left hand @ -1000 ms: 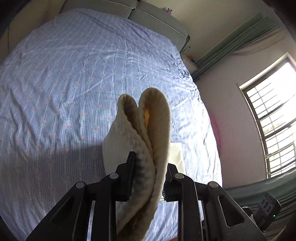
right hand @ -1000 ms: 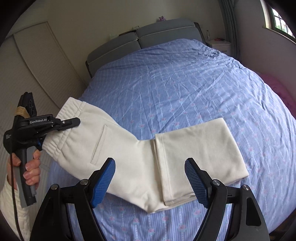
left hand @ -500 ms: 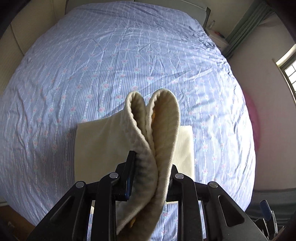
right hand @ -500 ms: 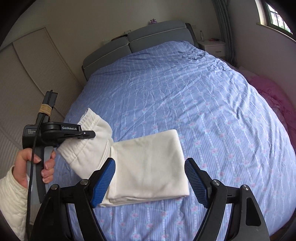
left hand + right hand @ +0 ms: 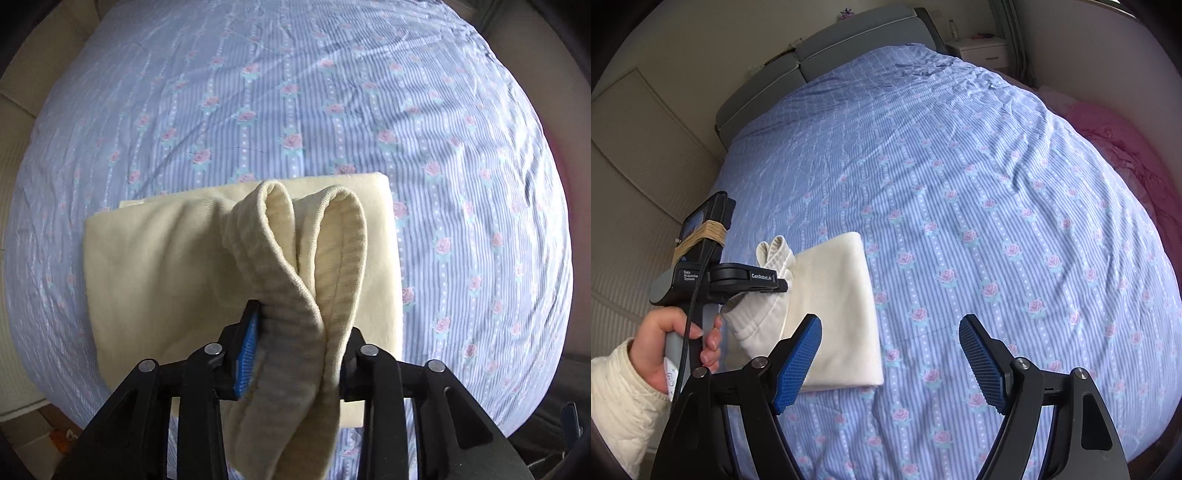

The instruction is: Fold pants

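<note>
The cream pants [image 5: 155,280] lie folded in a thick rectangle on the blue flowered bedspread [image 5: 295,110]. My left gripper [image 5: 295,354] is shut on the ribbed waistband [image 5: 314,258], which stands up in a double loop above the folded stack. In the right wrist view the left gripper [image 5: 775,284] holds the waistband end over the near left part of the folded pants [image 5: 842,302]. My right gripper [image 5: 890,358] is open and empty, hovering just right of the pants' near edge.
The bed [image 5: 960,184] fills both views, with a grey headboard [image 5: 827,59] at the far end, a white nightstand [image 5: 979,51] beside it, and a pink cloth [image 5: 1115,147] off its right side. A cream wardrobe wall [image 5: 635,166] stands left.
My left gripper has carried the waistband end over and down onto the folded legs, making the stack shorter. My right gripper has stayed open and shifted right of the pants.
</note>
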The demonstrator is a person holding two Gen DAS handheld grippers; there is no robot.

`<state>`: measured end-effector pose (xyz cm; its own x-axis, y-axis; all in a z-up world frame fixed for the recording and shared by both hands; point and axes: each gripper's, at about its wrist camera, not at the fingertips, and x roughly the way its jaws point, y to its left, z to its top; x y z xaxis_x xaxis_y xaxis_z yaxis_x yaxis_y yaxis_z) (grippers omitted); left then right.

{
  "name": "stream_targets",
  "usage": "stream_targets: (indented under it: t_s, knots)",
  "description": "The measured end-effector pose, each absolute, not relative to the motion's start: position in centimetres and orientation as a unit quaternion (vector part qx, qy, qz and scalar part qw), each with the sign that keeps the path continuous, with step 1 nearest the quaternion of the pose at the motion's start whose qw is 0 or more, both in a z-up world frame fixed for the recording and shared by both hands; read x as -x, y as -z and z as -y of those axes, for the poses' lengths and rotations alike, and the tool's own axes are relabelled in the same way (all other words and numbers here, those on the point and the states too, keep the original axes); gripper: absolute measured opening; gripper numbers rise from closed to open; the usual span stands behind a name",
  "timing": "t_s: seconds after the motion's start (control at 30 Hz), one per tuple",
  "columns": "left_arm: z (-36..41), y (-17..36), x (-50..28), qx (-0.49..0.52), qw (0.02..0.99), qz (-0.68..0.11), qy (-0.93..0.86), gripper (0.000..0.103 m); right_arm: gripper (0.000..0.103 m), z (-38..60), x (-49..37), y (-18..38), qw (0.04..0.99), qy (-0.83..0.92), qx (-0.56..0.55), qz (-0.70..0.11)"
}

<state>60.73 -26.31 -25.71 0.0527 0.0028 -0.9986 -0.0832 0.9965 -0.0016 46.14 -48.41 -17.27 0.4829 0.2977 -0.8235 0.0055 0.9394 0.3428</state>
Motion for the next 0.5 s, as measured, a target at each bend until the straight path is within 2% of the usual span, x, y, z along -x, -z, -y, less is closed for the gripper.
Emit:
stream_targets:
  t_s: [0.07,0.13,0.2,0.3,0.5]
  knots:
    - [26.5,25.7,-60.8,0.077,0.708,-0.701,0.035,0.053,0.078,48.6,-46.5,18.0,0.843,-0.083,-0.151,-0.51]
    - [26.3,24.7,-60.5,0.12,0.704,-0.695,0.088,0.054,0.078,48.3,-46.9,18.6,0.839,-0.084,-0.149,-0.517]
    - [25.3,23.1,-60.2,0.121,0.721,-0.676,0.092,0.057,0.078,47.6,-47.2,19.2,0.834,-0.088,-0.143,-0.525]
    - [22.5,21.6,-59.2,0.093,0.753,-0.647,0.076,0.064,0.078,45.7,-48.0,20.1,0.827,-0.111,-0.133,-0.534]
    - [15.9,24.2,-55.7,-0.036,0.769,-0.638,-0.004,0.064,0.075,40.6,-51.2,23.2,0.798,-0.186,-0.13,-0.558]
